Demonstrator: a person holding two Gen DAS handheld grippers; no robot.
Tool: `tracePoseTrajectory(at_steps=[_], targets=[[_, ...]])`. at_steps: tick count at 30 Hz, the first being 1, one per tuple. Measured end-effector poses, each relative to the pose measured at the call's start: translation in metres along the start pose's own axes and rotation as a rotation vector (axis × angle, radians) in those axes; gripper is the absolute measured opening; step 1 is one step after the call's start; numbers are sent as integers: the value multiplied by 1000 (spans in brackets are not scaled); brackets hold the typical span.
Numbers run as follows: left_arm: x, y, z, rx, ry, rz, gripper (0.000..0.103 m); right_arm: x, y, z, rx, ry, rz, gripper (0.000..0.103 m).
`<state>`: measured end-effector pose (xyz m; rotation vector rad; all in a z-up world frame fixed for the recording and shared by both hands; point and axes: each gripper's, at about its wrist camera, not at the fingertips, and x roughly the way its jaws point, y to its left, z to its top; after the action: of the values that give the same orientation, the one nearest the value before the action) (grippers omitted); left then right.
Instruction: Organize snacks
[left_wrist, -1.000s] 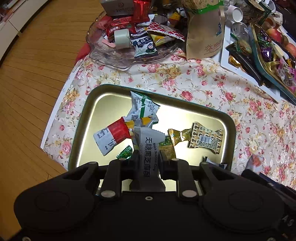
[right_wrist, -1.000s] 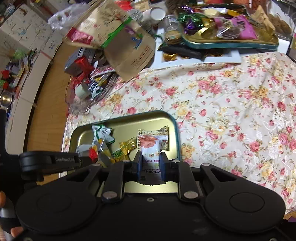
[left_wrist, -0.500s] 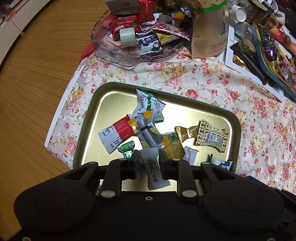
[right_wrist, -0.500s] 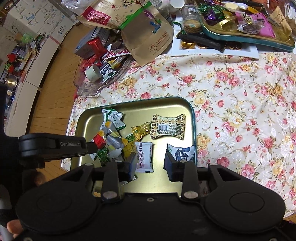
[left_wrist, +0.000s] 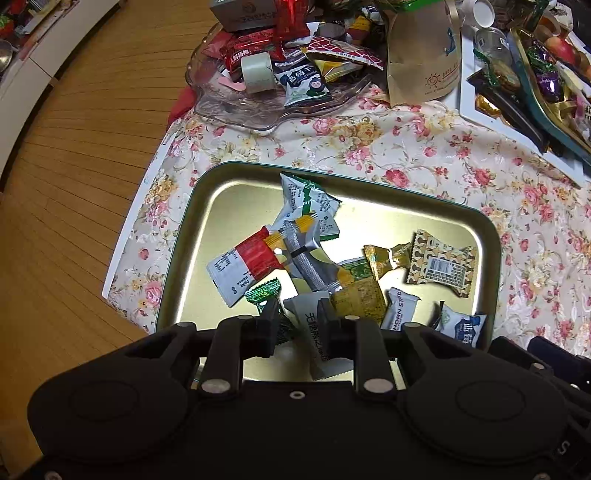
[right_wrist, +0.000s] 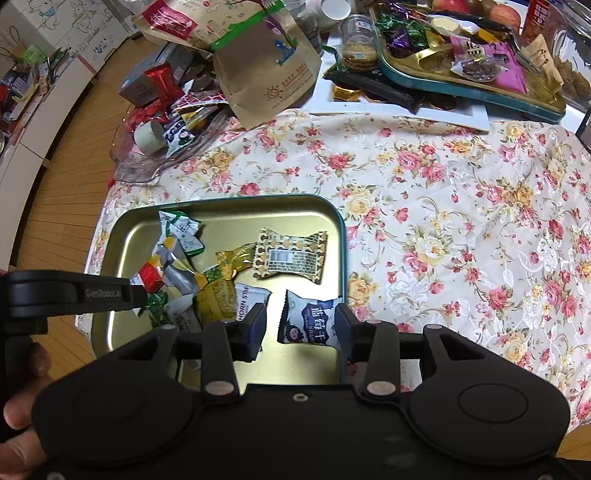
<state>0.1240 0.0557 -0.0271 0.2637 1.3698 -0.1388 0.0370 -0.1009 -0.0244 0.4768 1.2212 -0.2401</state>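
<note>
A gold tray with a teal rim (left_wrist: 207, 184) (right_wrist: 327, 203) lies on the floral cloth and holds several wrapped snacks. My left gripper (left_wrist: 297, 314) points down over its near edge. A grey-white sesame candy packet (left_wrist: 314, 332) lies tilted between its fingers, with a gap at the left pad. One left finger (right_wrist: 92, 293) reaches in from the left in the right wrist view. My right gripper (right_wrist: 300, 314) hangs over the tray's near right corner, its jaws opening. A blue-and-white packet (right_wrist: 310, 321) rests on the tray between them, untouched. A white hawthorn strip packet (right_wrist: 251, 299) lies by its left finger.
A glass dish (left_wrist: 236, 107) piled with snacks sits at the back left, beside a brown paper bag (left_wrist: 421, 59). A second teal tray of sweets (right_wrist: 461, 85) stands at the back right on a white board. Wooden floor (left_wrist: 74, 184) lies past the table's left edge. A hand (right_wrist: 18, 406) holds the left gripper.
The right gripper spread its jaws and dropped the hawthorn strip packet into the tray. The sesame packet slid down from upright between the left fingers to a tilted, lower position.
</note>
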Motion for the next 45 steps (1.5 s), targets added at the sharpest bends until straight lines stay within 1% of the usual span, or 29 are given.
tracePoseTrajectory(at_steps=[6,15,45], targets=[[2,-3,-3,11,-3,19,32,4,-7,0,19,5,-33,43],[-3,-9,-7,33,-22,15,32,7,-6,1,26,7,-40,43],[2,-6,-9,22,16,-14,32,12,-4,1,18,17,-36,43]])
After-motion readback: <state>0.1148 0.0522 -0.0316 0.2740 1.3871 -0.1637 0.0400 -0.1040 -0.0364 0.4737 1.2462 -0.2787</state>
